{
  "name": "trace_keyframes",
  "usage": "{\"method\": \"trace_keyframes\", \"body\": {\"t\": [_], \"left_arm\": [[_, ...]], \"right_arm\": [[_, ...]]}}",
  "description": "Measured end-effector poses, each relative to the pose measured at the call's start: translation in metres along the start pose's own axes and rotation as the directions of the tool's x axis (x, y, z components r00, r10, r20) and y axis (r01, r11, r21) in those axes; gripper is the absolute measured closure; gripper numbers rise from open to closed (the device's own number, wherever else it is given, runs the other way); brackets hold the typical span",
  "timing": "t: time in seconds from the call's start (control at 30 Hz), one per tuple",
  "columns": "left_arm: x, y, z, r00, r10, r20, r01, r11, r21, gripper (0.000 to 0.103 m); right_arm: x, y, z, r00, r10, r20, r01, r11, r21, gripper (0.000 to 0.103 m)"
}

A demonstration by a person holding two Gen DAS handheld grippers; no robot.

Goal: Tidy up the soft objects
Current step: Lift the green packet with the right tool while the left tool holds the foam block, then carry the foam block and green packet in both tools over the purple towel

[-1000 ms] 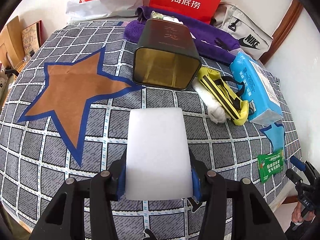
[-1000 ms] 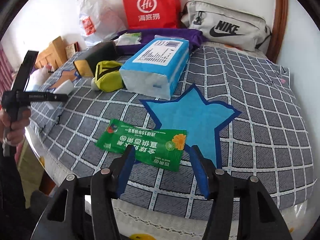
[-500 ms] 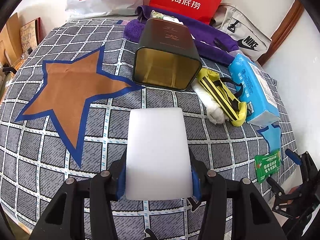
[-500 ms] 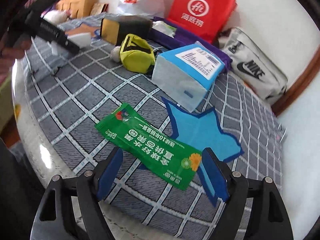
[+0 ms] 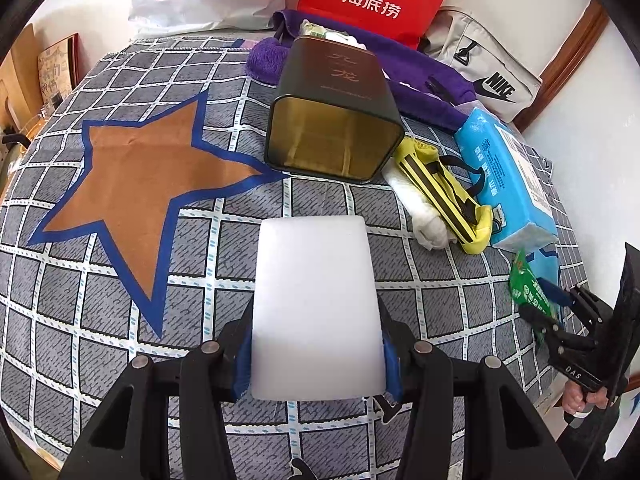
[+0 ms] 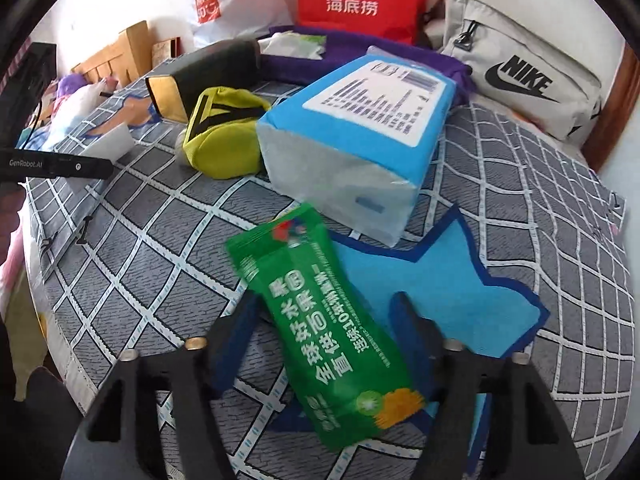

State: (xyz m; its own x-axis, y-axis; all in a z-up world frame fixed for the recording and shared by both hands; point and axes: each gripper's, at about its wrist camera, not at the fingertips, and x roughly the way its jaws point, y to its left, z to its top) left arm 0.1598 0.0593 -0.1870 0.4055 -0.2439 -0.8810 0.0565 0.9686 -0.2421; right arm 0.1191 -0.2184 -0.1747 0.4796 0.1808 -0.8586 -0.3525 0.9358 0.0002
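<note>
Since a second ago the right claw (image 6: 320, 340) has slid in around the green packet (image 6: 320, 328), so that's now between its closing pads, over the bed (image 6: 120, 240). Left view: left claw (image 5: 316, 356) pinching the white foam block (image 5: 316, 312), unmoved, above the bedspread.

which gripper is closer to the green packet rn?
Right. The right gripper straddles the green packet, jaws closing on it. The left gripper holds the white sponge, off to the packet's side.
</note>
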Motion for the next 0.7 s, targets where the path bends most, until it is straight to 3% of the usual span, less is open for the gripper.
{"method": "trace_keyframes", "body": {"t": [0.03, 0.13, 0.2, 0.4, 0.7], "left_arm": [[0.000, 0.000, 0.000, 1.000, -0.001, 0.000, 0.001, 1.000, 0.000, 0.055], [-0.001, 0.001, 0.000, 1.000, -0.003, 0.002, 0.003, 1.000, -0.003, 0.055], [-0.003, 0.001, 0.000, 1.000, -0.017, 0.006, 0.017, 1.000, -0.007, 0.056], [-0.019, 0.000, -0.001, 0.999, -0.043, 0.033, 0.044, 0.999, -0.016, 0.056], [-0.049, -0.009, 0.010, 0.996, -0.049, 0.078, 0.050, 0.999, -0.013, 0.056]], "right_arm": [[-0.002, 0.000, -0.001, 1.000, 0.005, 0.001, -0.005, 1.000, 0.008, 0.063], [-0.010, 0.002, -0.004, 1.000, -0.005, -0.008, 0.006, 0.999, 0.036, 0.080], [-0.014, 0.004, -0.007, 1.000, 0.010, -0.011, -0.009, 0.998, 0.064, 0.083], [-0.027, 0.010, -0.015, 0.998, 0.055, 0.011, -0.056, 0.990, 0.132, 0.085], [-0.051, 0.017, 0.003, 0.990, 0.107, 0.089, -0.120, 0.981, 0.152, 0.085]]}}
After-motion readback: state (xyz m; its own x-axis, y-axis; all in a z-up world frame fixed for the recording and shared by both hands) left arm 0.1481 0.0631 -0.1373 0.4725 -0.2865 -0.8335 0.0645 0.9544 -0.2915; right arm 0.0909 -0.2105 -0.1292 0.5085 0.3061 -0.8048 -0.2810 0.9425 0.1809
